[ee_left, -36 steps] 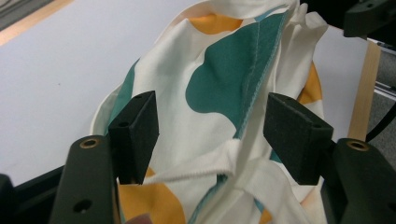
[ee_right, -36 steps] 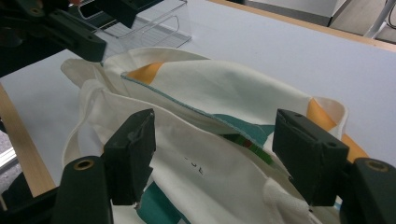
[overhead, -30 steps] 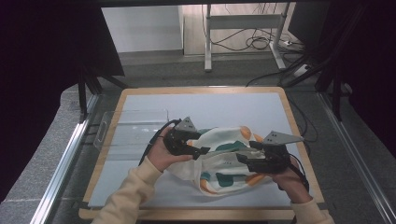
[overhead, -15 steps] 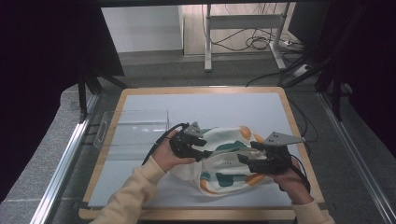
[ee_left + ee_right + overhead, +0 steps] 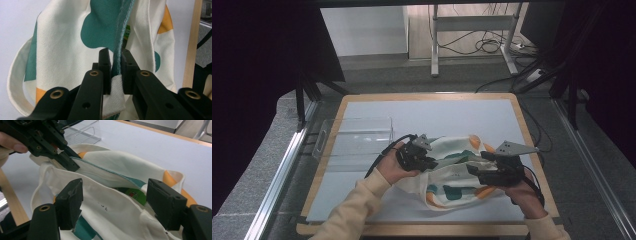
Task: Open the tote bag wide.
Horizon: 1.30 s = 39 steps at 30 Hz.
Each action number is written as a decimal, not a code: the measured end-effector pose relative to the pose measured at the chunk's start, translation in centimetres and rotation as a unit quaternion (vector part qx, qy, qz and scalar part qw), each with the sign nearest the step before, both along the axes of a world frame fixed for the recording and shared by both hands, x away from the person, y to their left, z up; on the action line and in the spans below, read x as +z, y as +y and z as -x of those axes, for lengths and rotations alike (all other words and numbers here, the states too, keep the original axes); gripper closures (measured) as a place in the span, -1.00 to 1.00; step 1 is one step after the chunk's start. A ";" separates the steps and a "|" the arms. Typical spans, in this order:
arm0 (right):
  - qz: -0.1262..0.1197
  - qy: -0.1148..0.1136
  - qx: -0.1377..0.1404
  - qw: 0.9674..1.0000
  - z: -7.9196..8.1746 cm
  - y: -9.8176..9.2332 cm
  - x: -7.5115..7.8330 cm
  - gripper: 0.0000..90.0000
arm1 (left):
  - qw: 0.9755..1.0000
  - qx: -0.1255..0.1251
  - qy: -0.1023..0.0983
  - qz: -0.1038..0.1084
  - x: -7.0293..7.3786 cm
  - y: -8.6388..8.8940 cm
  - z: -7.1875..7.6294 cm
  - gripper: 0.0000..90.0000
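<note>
A cream canvas tote bag (image 5: 452, 177) with teal and orange patches lies on the counter (image 5: 422, 112) toward its 5 o'clock side, mouth partly raised. The left gripper (image 5: 424, 161), at the bag's 9 o'clock, has just been closing its jaws, and they now pinch the teal-stitched rim (image 5: 117, 56). The right gripper (image 5: 477, 170), at 3 o'clock, has jaws standing wide over the near rim, pads apart from the cloth. Judged step: opening the bag's mouth. Next, the right jaws should close on the near rim, then both draw apart. A clear plastic tray (image 5: 357, 137) sits at the bag's 10 o'clock.
</note>
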State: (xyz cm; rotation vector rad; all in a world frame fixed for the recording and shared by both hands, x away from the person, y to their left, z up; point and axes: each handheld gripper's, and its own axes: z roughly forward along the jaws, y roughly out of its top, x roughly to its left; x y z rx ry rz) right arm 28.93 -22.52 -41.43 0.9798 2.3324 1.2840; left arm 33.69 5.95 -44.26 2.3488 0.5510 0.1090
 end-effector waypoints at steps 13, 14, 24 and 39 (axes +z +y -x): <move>0.028 0.017 0.049 0.998 -0.9 2.5 -0.8 -0.29 | 1.000 0.009 0.009 0.009 0.0 0.2 -0.3 0.83; 0.030 0.017 0.054 0.998 -0.9 2.8 -0.9 -0.28 | 1.000 0.009 0.009 0.009 0.0 0.2 -0.3 0.83; 0.059 0.026 0.078 0.995 -1.9 4.5 -1.4 -0.20 | 1.000 0.014 0.010 0.006 0.2 0.2 -0.5 0.83; 0.142 0.036 0.080 0.986 -2.4 5.5 -3.2 0.26 | 1.000 0.021 0.011 0.005 0.2 0.3 -0.7 0.83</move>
